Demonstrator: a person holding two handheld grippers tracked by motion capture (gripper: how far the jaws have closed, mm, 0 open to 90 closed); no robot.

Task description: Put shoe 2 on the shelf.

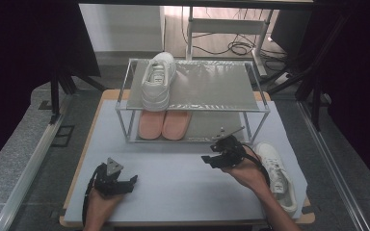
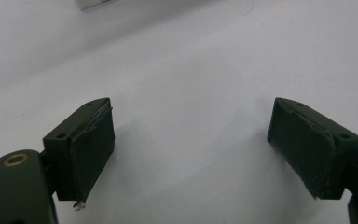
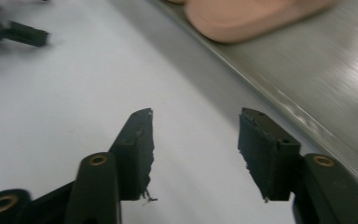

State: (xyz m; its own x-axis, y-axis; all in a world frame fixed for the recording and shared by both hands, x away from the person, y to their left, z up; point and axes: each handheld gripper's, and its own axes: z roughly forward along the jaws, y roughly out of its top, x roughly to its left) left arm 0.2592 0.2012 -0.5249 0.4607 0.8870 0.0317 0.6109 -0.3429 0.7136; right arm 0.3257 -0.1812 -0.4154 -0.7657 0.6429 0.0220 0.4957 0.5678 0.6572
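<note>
Judging from the layout, the loose white sneaker [image 1: 277,175] on the surface [image 1: 173,187], just right of the right hand, is taken as the thing to be shelved beside its mate [image 1: 158,81] on the top shelf of the rack [image 1: 255,110]. The left gripper [image 1: 125,183] is held wide open and empty low over the surface. The right gripper [image 1: 211,155] is held half open with nothing between its jaws, pointed away from that sneaker toward the rack's lower shelf. A swing there could knock the rack's front rail or nudge the pink slippers [image 1: 164,124]; a pinch on the sneaker's soft upper could slip.
</note>
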